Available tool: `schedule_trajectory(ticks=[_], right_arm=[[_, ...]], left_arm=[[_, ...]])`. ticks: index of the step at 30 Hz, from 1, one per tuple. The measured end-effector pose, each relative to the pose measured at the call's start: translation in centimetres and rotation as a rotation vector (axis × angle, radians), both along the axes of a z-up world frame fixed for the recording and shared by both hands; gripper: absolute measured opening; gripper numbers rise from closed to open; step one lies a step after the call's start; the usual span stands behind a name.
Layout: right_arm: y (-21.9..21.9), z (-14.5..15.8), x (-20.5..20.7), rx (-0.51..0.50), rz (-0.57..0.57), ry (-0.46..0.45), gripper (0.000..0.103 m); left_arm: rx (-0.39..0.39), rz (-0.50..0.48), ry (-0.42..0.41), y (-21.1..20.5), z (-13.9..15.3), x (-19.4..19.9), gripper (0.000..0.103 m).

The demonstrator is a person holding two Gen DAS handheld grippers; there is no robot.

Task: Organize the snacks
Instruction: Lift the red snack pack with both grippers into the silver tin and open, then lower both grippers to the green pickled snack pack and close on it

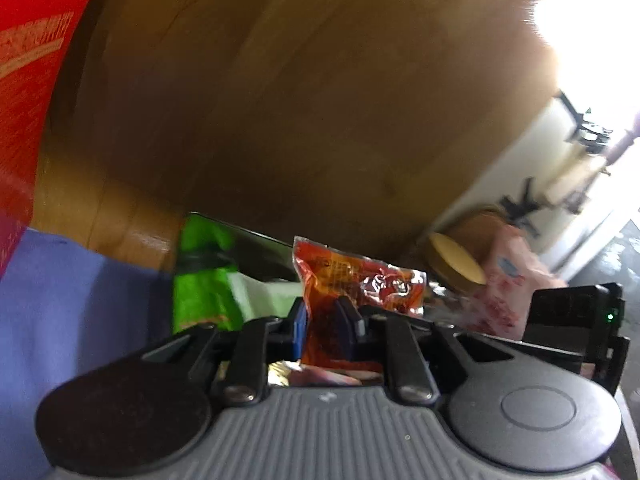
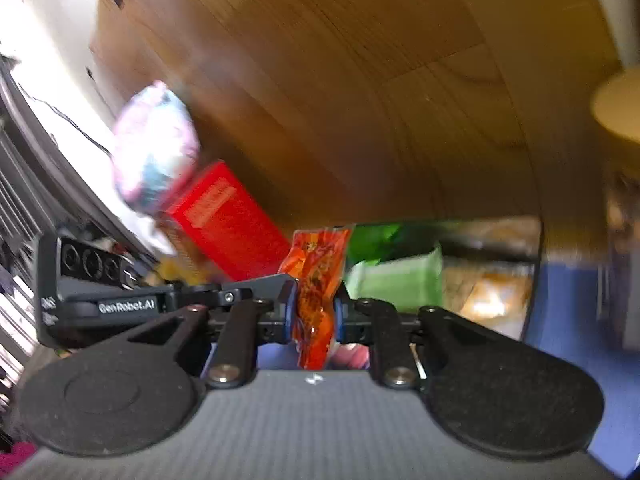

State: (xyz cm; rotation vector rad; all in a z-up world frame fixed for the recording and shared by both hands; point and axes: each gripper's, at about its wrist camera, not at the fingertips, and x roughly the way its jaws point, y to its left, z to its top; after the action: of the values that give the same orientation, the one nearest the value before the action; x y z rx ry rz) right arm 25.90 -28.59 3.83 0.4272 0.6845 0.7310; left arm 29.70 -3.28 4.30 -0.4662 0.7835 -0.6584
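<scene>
- Clamped in the left gripper [image 1: 324, 320], an orange-red snack packet [image 1: 360, 280] is lying with its long axis running away from the camera toward the right.
- Right gripper [image 2: 314, 312] jaws are pinching a second orange packet [image 2: 316, 292], which is standing nearly upright.
- Green bags [image 2: 396, 276], a red box [image 2: 228, 224] and a pink bag [image 2: 156, 148] are resting on the wooden floor [image 2: 360, 80]; blur is hiding any container.

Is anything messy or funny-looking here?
Nothing looks spilled or torn. Each gripper is pinching a crinkly orange snack packet: the left gripper holds one orange packet, and the right gripper squeezes another orange packet standing on edge. The red box looks tilted, but both pictures are blurred and slanted.
</scene>
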Motion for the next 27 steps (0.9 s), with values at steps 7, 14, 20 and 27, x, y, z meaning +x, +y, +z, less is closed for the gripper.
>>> schedule_trajectory(ticks=[7, 14, 20, 27], right_arm=[[3.1, -2.4, 1.3, -0.276, -0.018, -0.116, 0.037], [0.7, -1.4, -0.7, -0.226, -0.164, -0.168, 0.045], [-2.4, 0.2, -6.4, -0.144, -0.249, -0.177, 0.045], [-6.4, -3.4, -16.7, -0.034, -0.282, -0.045, 0.045]], left_arm=[[0.18, 0.073, -0.088, 0.2, -0.6, -0.8, 0.031], [0.187, 0.098, -0.107, 0.7, 0.8, -3.1, 0.032], [0.198, 0.043, -0.116, 0.1, 1.5, -9.0, 0.037], [0.225, -0.084, -0.044, -1.3, -1.6, -16.6, 0.039]])
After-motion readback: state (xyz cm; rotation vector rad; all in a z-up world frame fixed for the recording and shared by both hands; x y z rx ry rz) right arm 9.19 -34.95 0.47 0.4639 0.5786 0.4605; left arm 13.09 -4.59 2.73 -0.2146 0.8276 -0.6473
